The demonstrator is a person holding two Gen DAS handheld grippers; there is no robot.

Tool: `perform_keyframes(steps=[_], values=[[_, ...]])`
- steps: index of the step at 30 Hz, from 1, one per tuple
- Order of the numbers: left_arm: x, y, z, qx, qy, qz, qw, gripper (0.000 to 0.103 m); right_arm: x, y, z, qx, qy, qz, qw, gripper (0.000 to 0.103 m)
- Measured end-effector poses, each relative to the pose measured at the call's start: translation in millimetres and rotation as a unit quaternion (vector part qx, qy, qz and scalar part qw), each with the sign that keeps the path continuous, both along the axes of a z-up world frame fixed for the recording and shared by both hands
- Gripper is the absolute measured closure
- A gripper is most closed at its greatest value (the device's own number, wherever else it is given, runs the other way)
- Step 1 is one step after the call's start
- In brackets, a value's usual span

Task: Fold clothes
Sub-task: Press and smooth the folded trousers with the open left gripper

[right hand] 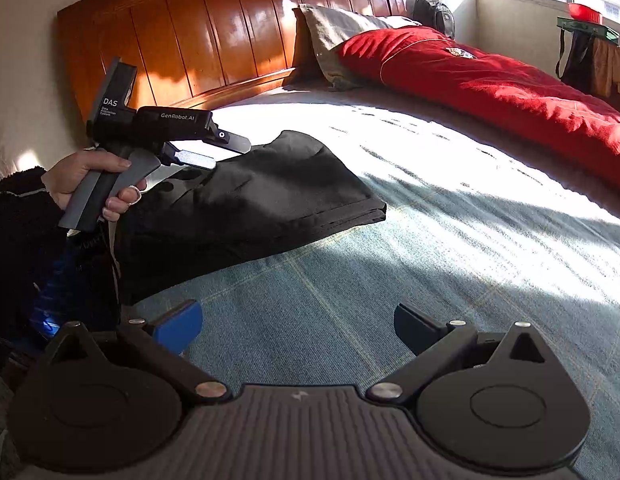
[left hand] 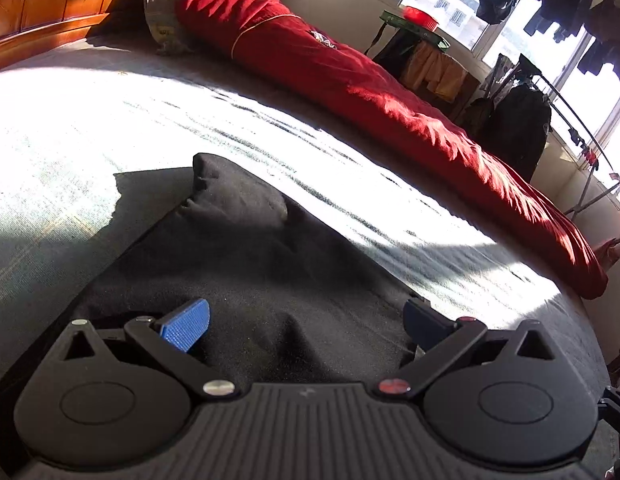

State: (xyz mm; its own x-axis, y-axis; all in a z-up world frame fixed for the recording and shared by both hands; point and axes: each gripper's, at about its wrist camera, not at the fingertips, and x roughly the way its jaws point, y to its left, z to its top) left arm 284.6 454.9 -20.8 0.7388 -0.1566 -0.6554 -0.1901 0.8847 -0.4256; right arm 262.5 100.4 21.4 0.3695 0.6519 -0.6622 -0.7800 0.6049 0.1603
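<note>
A black garment (right hand: 253, 196) lies folded on the blue-green bedspread (right hand: 350, 280), its stacked edges facing the near right. In the left wrist view the same black garment (left hand: 249, 264) fills the space under my left gripper (left hand: 305, 330), which stands open just above the cloth with nothing between its blue pads. The right wrist view shows that left gripper (right hand: 217, 152) from the side, held in a hand (right hand: 89, 176) over the garment's left end. My right gripper (right hand: 297, 326) is open over bare bedspread, to the right of the garment and apart from it.
A long red quilt (right hand: 490, 84) lies along the far side of the bed, with a grey pillow (right hand: 334, 28) against the wooden headboard (right hand: 213, 32). Beyond the bed stand a drying rack with dark clothes (left hand: 522, 120) and a small green table (left hand: 418, 28) by the window.
</note>
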Motion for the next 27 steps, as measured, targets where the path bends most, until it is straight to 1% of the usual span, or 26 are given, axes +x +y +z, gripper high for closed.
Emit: perform_keyframes(steps=[2, 4, 6, 9, 11, 13, 17, 18, 21, 23, 25, 27], values=[[10, 6, -18, -0.007, 0.023, 0.008, 0.9997, 0.001, 0, -5, -5, -0.009, 0.008, -0.010, 1.000, 0.000], [12, 8, -25, -0.004, 0.032, 0.013, 0.9994, 0.001, 0, -10, -7, -0.012, 0.013, -0.017, 1.000, 0.000], [10, 6, -20, 0.000, 0.035, 0.016, 0.9993, 0.001, 0, -16, -9, -0.012, 0.016, -0.024, 1.000, 0.000], [2, -7, -1, 0.017, 0.044, 0.020, 0.9987, 0.001, 2, -24, -9, -0.004, 0.019, -0.032, 0.999, 0.000], [-6, -24, 13, 0.024, 0.029, -0.003, 0.9993, 0.001, 5, -28, -8, 0.008, 0.020, -0.037, 0.999, 0.000], [-11, -43, 22, 0.020, 0.015, -0.032, 0.9992, 0.001, 8, -31, -8, 0.021, 0.024, -0.037, 0.999, 0.000], [-6, -77, 16, 0.016, 0.016, -0.070, 0.9973, 0.001, 6, -38, -9, 0.031, 0.027, -0.024, 0.999, 0.000], [-3, -84, 12, 0.015, 0.022, -0.075, 0.9968, 0.001, 4, -40, -9, 0.032, 0.026, -0.020, 0.999, 0.000], [4, -95, -1, 0.030, 0.050, -0.064, 0.9962, 0.001, -1, -47, -10, 0.035, 0.025, -0.007, 0.999, 0.000], [5, -101, -2, 0.043, 0.059, -0.052, 0.9960, 0.001, -4, -52, -10, 0.037, 0.024, 0.001, 0.999, 0.000], [3, -107, 3, 0.056, 0.066, -0.038, 0.9955, 0.001, -7, -59, -10, 0.040, 0.023, 0.008, 0.999, 0.000], [-3, -116, 12, 0.072, 0.064, -0.029, 0.9949, 0.001, -9, -73, -11, 0.045, 0.022, 0.012, 0.999, 0.000]])
